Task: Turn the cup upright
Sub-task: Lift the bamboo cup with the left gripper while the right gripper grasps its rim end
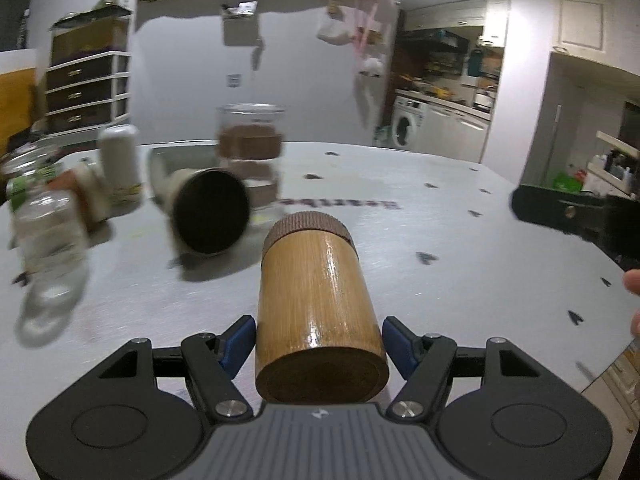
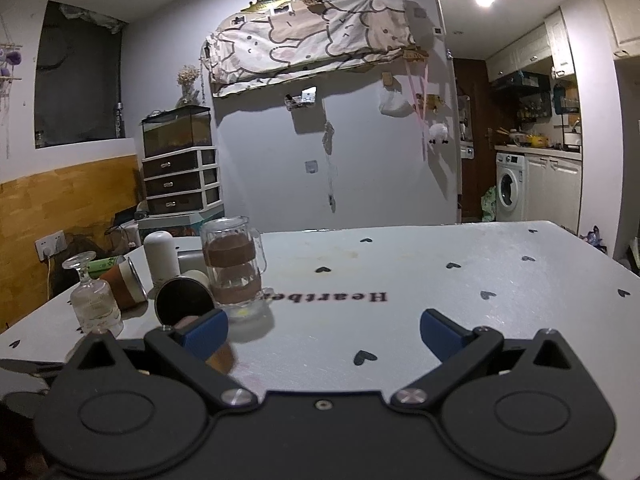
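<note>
A bamboo cup (image 1: 318, 304) with a ribbed brown cap lies tilted between the fingers of my left gripper (image 1: 319, 346), base toward the camera and cap pointing away. The blue pads (image 1: 240, 340) stand at both sides of its base, closed on it. My right gripper (image 2: 324, 330) is open and empty, low over the white table (image 2: 440, 280). In the right wrist view a sliver of the bamboo cup (image 2: 222, 356) shows behind the left finger. The right gripper's black body (image 1: 576, 212) shows at the right edge of the left wrist view.
Several vessels crowd the table's left: a dark-mouthed cup on its side (image 1: 208, 210) (image 2: 184, 298), a glass mug with cork bands (image 1: 250, 152) (image 2: 234, 268), an upturned wine glass (image 1: 48, 240) (image 2: 94, 296), a white bottle (image 2: 161, 258), a brown paper cup on its side (image 2: 124, 282).
</note>
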